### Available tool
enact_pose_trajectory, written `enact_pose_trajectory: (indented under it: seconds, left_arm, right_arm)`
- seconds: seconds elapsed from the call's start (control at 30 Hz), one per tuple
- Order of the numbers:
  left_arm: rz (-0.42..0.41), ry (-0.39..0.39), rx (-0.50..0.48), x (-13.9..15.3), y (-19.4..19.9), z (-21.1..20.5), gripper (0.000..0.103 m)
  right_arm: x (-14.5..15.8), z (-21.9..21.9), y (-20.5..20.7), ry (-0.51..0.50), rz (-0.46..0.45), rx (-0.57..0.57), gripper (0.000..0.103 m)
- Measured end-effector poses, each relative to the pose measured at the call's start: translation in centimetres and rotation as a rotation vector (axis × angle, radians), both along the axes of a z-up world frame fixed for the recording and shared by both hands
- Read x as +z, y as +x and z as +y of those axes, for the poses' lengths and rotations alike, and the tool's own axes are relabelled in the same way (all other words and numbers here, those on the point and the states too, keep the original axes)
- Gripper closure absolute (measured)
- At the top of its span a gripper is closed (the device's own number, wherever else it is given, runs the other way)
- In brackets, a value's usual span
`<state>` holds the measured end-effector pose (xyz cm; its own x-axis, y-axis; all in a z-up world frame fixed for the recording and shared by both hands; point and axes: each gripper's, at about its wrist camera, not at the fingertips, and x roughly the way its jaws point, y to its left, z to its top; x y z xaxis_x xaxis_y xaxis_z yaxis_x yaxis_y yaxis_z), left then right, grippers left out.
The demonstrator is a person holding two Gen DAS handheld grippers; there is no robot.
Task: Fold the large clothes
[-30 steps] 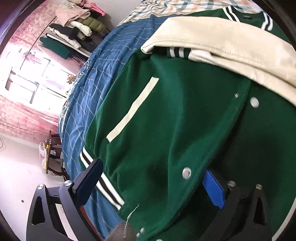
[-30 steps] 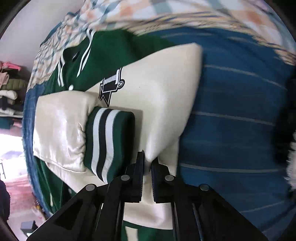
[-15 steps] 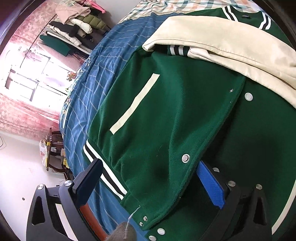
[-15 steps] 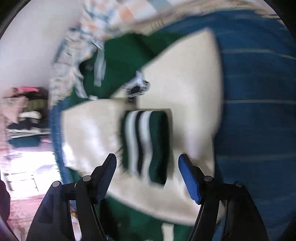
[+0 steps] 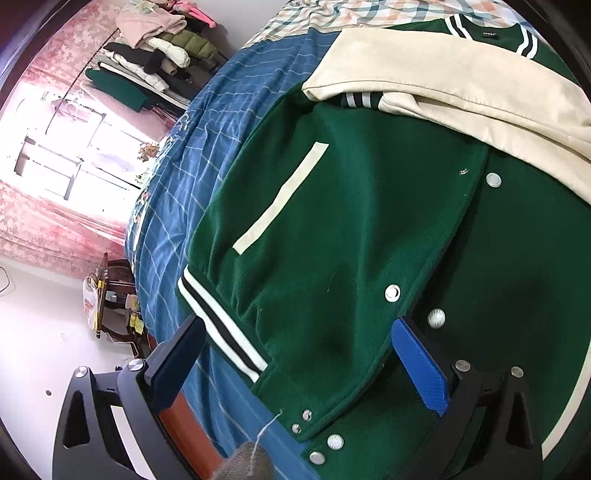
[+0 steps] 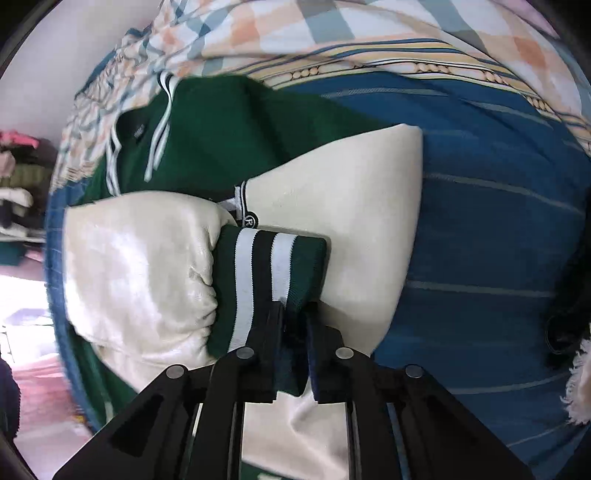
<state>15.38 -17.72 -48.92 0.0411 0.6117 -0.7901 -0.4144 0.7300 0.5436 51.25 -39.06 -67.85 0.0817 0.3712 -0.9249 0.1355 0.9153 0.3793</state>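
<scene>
Left wrist view: takes in the green jacket [image 5: 332,229] front, spread flat over the blue checked bedspread [image 5: 207,155], with cream pocket welt [image 5: 284,192], metal snaps [image 5: 392,293] down the placket and striped hem band [image 5: 221,325]. Shows also a clothes rack [image 5: 155,48] piled with garments, a bright window and a pale floor, none of which reach the other camera clearly. Left gripper [image 5: 295,354] wide apart, nothing pinched; hovers over the jacket's lower corner, left finger [image 5: 173,365] past the hem above the bed edge, blue-padded right finger [image 5: 421,369] above the placket near the snaps.

Right wrist view: looks instead at the folded-in sleeves. Gives the cream sleeve [image 6: 140,273], glossy and puckered at its gathered end, and the ribbed cuff [image 6: 273,273], green with white and black stripes, lying across the other cream sleeve. Catches too the collar with label, a badge edge beside the cuff, and a checked quilt [image 6: 332,33] at the head of the bed. Right gripper [image 6: 293,325] closing narrowly on the cuff, near edge of the knit caught between the black fingers, pads pressing it from both sides. Sleeve leather-like and smooth, body fabric felted and matte, cuff and hem ribbed knit.
</scene>
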Motion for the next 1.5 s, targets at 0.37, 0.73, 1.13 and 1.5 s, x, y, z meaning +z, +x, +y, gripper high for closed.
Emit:
enact_pose_trajectory:
  seconds: [0.37, 0.73, 1.13, 1.5]
  left_arm:
    - [0.113, 0.161, -0.429, 0.9, -6.4, -15.0, 0.000]
    - [0.232, 0.300, -0.670, -7.3, -11.7, -29.3, 0.000]
    - [0.190, 0.315, -0.343, -9.4, -3.9, -20.3, 0.001]
    - [0.006, 0.056, -0.355, 0.0, -3.7, -15.6, 0.089]
  right_arm:
    - [2.6, -7.7, -16.8, -0.100, 0.073, 0.059, 0.036]
    - [1.0, -17.0, -28.2, -0.157, 0.204, -0.140, 0.036]
    - [0.9, -16.6, -24.1, -0.121, 0.158, -0.109, 0.036]
    - [-3.0, -8.9, -10.2, 0.433, 0.004, -0.094, 0.016]
